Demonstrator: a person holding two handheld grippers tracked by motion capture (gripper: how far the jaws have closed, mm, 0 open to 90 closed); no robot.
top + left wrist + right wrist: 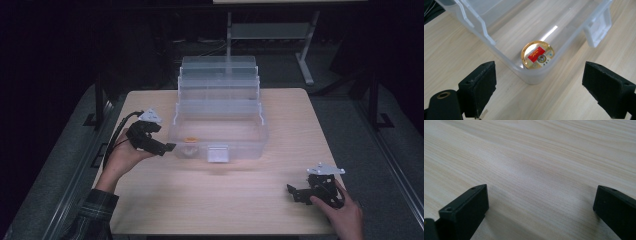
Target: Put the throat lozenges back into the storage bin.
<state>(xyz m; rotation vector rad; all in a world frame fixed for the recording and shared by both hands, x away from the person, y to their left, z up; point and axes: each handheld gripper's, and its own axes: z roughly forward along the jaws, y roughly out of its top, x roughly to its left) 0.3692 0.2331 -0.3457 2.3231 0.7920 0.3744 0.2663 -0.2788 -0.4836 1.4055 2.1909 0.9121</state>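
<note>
My left tool (165, 148) hangs just outside the near-left corner of the clear plastic box (250, 131), jaws spread wide with nothing between them. From the left gripper view, the gold round tin (537, 54) with the red label lies flat on the box floor, tucked right into that corner, close against both walls.

That corner is my worry. If I go for the tin from here, I reckon one jaw has to drop inside the box and squeeze between tin and wall, and there looks to be little room; the jaw could catch the rim and shove or tip the light box across the worktop (220, 195). The tin lies flat and looks low, so a grip from above might slip off its edge. The glossy plastic also throws glare, which could fool me about where the wall really is.

Further right, the box latch (217, 153) hangs at the front wall, and the raised lid or trays behind are see-through and blur into one another; I cannot tell how many tiers there are.

My right tool (298, 194) rests low near the front-right of the worktop, well apart from the box, jaws wide and holding nothing, looking at bare wood grain. The label text on the tin is too small to read.
</note>
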